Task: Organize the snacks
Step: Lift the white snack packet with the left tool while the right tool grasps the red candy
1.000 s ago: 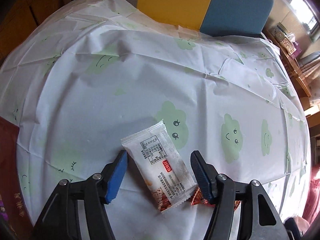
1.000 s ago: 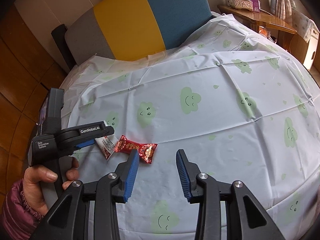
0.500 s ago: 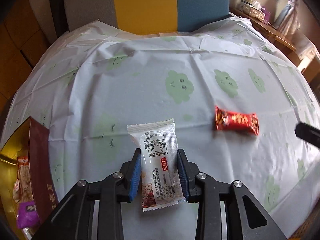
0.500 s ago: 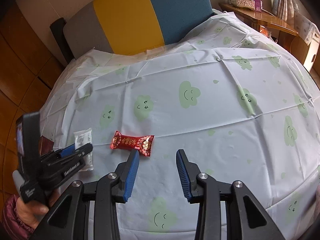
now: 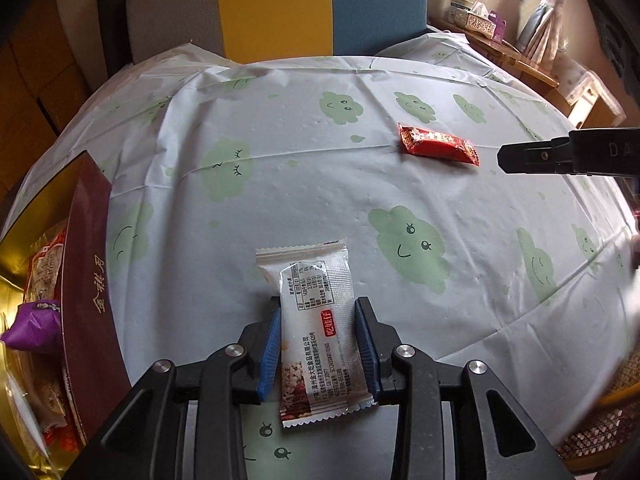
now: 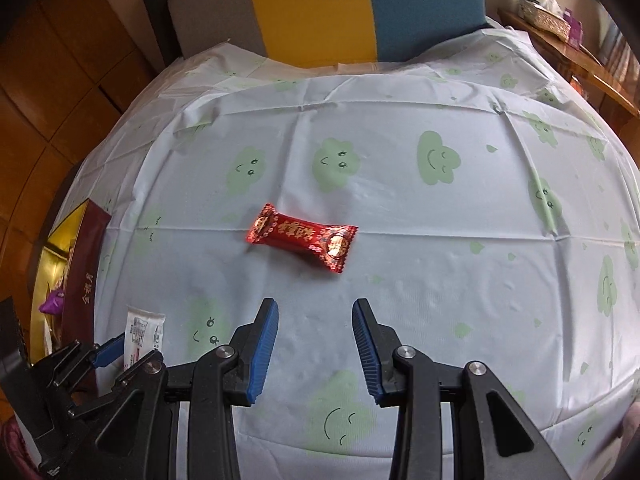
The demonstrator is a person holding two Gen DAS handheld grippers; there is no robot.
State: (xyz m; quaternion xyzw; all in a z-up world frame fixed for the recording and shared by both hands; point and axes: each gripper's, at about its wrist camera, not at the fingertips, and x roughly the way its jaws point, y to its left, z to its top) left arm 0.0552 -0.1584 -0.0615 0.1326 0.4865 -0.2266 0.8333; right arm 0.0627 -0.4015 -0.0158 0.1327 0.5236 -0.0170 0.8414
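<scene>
My left gripper (image 5: 316, 336) is clenched on the white snack packet (image 5: 318, 328), now lifted off the surface (image 5: 320, 184) where a second ago it lay between spread fingers. Next, I judge, it goes left into the box (image 5: 86, 264). My right gripper (image 6: 315, 344) hangs released near the red candy (image 6: 304, 236), which has not moved.

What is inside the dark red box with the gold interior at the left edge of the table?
Inside the dark red box I can see a purple wrapped snack and several pale snack packets with red print. The box wall and the picture edge hide the rest, so the full contents cannot be told.
</scene>
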